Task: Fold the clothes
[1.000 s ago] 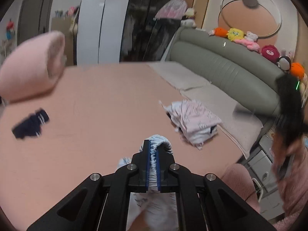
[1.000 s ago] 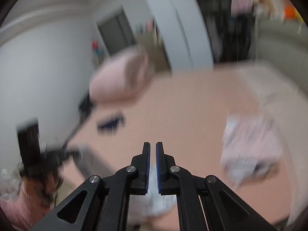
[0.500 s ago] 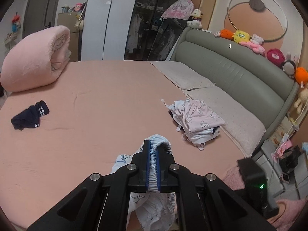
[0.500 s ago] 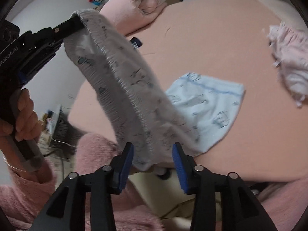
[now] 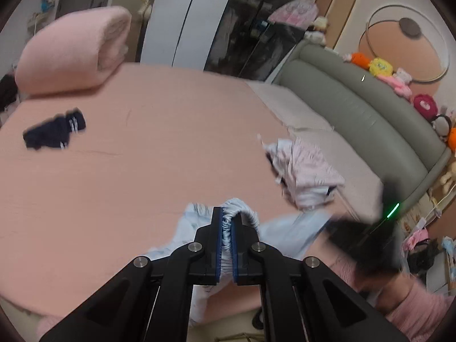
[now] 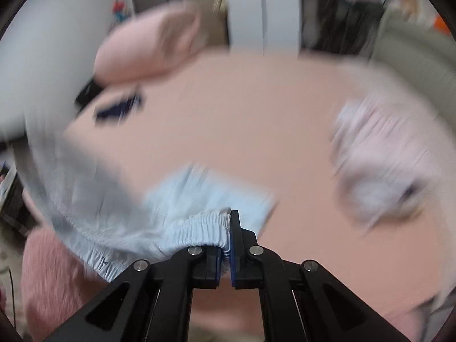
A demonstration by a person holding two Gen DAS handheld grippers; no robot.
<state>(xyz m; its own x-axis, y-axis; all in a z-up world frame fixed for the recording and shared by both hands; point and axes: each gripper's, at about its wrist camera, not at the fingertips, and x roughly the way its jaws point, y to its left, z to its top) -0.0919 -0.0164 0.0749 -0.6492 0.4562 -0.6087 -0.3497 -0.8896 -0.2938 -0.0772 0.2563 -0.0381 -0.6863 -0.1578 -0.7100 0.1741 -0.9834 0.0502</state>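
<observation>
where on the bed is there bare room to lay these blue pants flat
The widest bare stretch is mid-bed, bordered by the dark socks, the rolled pink blanket and the pink clothes pile. It is crowded on the right near that pile and the grey pillows.

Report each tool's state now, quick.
Left tool: shut on the light blue shorts, at the waistband.
Right tool: shut on the same waistband.

Soft indoor light, seemingly heavy motion blur
</observation>
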